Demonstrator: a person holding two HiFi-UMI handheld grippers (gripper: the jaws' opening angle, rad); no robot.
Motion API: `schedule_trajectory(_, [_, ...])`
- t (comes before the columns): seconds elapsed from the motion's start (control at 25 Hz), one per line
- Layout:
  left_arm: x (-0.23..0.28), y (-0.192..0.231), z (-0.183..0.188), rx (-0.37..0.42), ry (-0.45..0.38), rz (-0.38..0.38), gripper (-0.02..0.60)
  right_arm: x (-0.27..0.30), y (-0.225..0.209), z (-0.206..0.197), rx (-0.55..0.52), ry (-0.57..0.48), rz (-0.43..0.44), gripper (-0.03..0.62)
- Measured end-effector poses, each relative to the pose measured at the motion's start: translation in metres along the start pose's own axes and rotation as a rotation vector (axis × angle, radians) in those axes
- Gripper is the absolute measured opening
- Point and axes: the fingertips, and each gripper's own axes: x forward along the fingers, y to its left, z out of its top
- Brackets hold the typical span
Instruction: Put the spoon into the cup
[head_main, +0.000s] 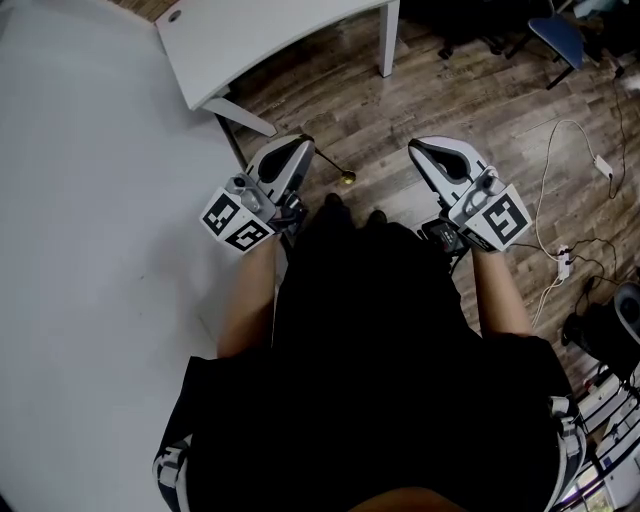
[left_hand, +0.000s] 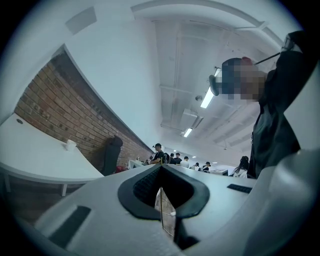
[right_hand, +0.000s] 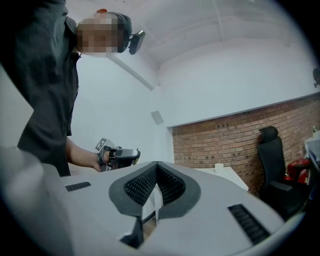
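The task is judged not yet begun: neither the spoon nor the cup is seen in any view, so their places cannot be told. In the head view the left gripper (head_main: 296, 146) and the right gripper (head_main: 427, 150) are held close to the body, above the wooden floor (head_main: 480, 90) and off the white counter (head_main: 260, 40). In each gripper view the jaws are seen brought together at the tips, with nothing caught between the ribbed pads and nothing touched. A small white object (left_hand: 70, 144) is made out on the counter against the brick wall (too small to be called a cup with any certainty). The next move is judged to call for the counter to be approached, the spoon found, and one gripper opened to take it.
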Motion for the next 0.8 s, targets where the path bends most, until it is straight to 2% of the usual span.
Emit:
schedule_trajectory(0.16, [0.001, -0.006, -0.006, -0.011, 0.015, 0.027, 0.015, -0.009, -0.004, 0.002, 0.031, -0.022, 0.007, 0.006])
schedule_trajectory(0.24, [0.000, -0.001, -0.010, -0.035, 0.016, 0.039, 0.015, -0.010, -0.010, -0.008, 0.027, 0.016, 0.000, 0.006])
schedule_trajectory(0.44, [-0.002, 0.042, -0.007, -0.079, -0.026, 0.052, 0.015, 0.012, -0.029, -0.031, 0.025, 0.075, -0.019, 0.006])
schedule_trajectory(0.6, [0.011, 0.072, 0.003, -0.091, -0.033, 0.057, 0.015, 0.029, -0.051, -0.029, 0.035, 0.091, -0.025, 0.006])
schedule_trajectory(0.68, [0.027, 0.102, 0.007, -0.108, -0.034, 0.059, 0.015, 0.046, -0.079, -0.031, 0.046, 0.103, -0.037, 0.006])
schedule_trajectory(0.8, [0.060, 0.172, 0.014, -0.154, -0.029, 0.059, 0.015, 0.088, -0.138, -0.037, 0.063, 0.135, -0.059, 0.006])
